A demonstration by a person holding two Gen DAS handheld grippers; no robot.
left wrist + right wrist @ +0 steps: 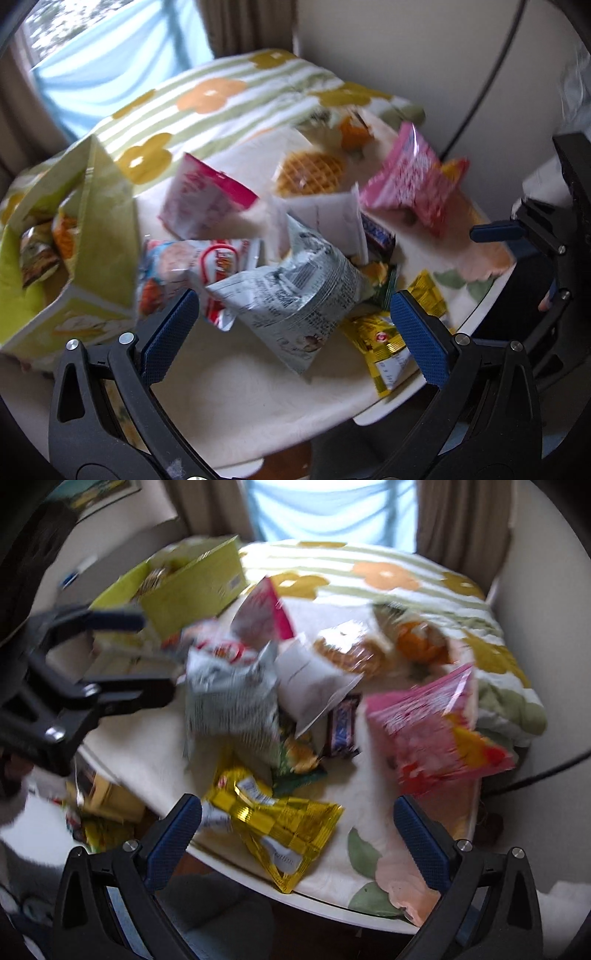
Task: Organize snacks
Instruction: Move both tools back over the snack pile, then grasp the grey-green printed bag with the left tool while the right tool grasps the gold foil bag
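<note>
A round white table (236, 391) holds a messy pile of snack packs. An open yellow-green cardboard box (99, 236) sits on the left with some snacks inside. The crinkly silver-grey snack bag (291, 295) lies right in front of the left gripper (293, 336), its long side slanting between the wide-open, empty jaws. The right gripper (297, 834) is wide open and empty too, above a shiny gold packet (273, 823). The left one looks nearer the silver bag and the box.

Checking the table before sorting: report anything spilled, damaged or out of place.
Nothing looks spilled or torn. The snack packets lie in a loose heap, and the gold foil packet sits at the round table's near edge. The green cardboard box is open, with a few packets inside.
</note>
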